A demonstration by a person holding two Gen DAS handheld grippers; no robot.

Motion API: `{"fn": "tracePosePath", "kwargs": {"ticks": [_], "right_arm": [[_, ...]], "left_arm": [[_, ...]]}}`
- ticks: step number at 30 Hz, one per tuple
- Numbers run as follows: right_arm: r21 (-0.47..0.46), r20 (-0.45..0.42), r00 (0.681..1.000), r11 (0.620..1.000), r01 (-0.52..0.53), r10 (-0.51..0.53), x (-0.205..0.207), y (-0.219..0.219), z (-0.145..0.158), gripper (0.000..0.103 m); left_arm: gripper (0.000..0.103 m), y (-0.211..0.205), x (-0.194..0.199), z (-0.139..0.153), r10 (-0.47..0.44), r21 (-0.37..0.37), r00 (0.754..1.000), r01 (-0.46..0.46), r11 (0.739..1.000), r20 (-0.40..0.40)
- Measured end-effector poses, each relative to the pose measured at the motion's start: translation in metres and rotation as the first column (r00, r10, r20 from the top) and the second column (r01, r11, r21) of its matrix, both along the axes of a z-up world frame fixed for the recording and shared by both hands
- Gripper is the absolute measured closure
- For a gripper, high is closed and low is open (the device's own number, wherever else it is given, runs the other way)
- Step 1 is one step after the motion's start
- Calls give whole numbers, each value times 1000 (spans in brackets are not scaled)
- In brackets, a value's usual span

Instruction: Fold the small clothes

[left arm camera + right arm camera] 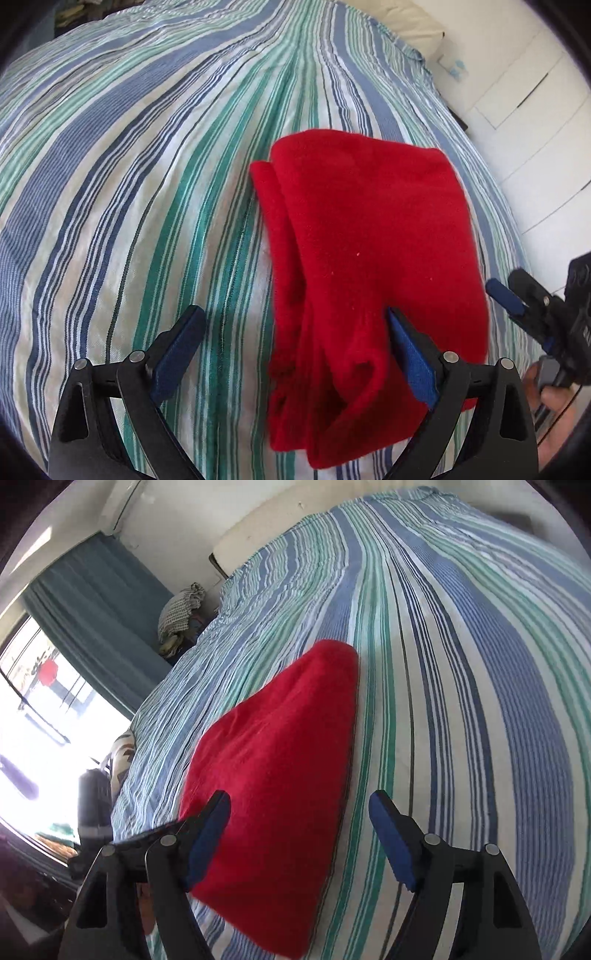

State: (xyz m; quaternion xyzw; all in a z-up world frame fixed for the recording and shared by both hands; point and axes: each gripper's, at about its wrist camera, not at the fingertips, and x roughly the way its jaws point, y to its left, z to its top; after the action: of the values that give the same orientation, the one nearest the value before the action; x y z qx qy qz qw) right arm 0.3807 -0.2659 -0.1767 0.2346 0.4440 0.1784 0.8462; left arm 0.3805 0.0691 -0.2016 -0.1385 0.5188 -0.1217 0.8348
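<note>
1. The red garment (369, 236) lies folded on the striped bedsheet (147, 184), near the bed's edge.
2. The left gripper (295, 332) has its fingers spread wide; its right pad (410, 354) seems to touch the cloth, though contact is hard to judge.
3. The right gripper (299, 823) is spread too, straddling the garment's near end (273, 775); nothing is clamped.

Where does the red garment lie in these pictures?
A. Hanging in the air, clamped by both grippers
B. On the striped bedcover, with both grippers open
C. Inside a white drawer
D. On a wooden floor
B: the folded red garment rests on the striped bedcover, while the left gripper and right gripper have their jaws spread apart, clamping nothing.
</note>
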Motion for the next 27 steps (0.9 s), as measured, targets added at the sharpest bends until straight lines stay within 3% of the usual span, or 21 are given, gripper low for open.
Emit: {"fn": "tracePosePath", "kwargs": {"ticks": [2,3,4,6,9,13,16,18,20,21,22,23,24,27], "right_arm": [[80,-61,998,997,6,-1,20,7,-22,27],[121,-106,994,993,-2,14,28,13,-37,33],[138,-139,990,990,-10,29,32,21,-48,46],[56,-121,993,998,-10,17,32,36,-49,60],[-87,-43,999,996,0,-4,23,55,-23,71],[-159,110,993,987,-20,38,8,71,33,72],[-138,203,978,990,-15,43,3,72,79,72],[-103,234,972,995,-6,30,6,70,101,72],[-70,223,975,998,4,11,11,67,106,71],[-61,188,982,998,0,11,16,64,101,63],[-70,130,991,998,-2,11,22,62,91,49],[-109,73,997,994,6,2,23,58,77,37],[-171,37,999,985,26,-19,17,49,63,17],[-317,9,1000,948,27,-25,-19,30,43,15]], "left_arm": [[7,4,-2,-3,14,-38,1000,-13,999,3],[18,5,-2,-4,18,-60,1000,-18,998,4],[40,6,-1,-5,16,-79,1000,-16,997,2],[76,3,3,-11,-18,-163,999,11,987,-39],[81,-2,-1,3,-2,-142,1000,2,990,-2],[83,0,-15,49,-10,-149,993,28,988,114],[82,5,-24,92,-15,-171,981,48,984,191],[82,7,-28,114,-18,-169,973,59,984,231],[73,4,-23,119,-18,-146,972,53,988,233],[59,2,-21,114,-10,-114,978,34,993,210],[38,-1,-15,102,0,-74,983,13,997,182],[31,-1,-16,89,10,-24,988,-6,1000,156],[30,0,-23,77,18,37,991,-23,999,131],[28,6,-65,61,15,163,992,-35,986,126]]}}
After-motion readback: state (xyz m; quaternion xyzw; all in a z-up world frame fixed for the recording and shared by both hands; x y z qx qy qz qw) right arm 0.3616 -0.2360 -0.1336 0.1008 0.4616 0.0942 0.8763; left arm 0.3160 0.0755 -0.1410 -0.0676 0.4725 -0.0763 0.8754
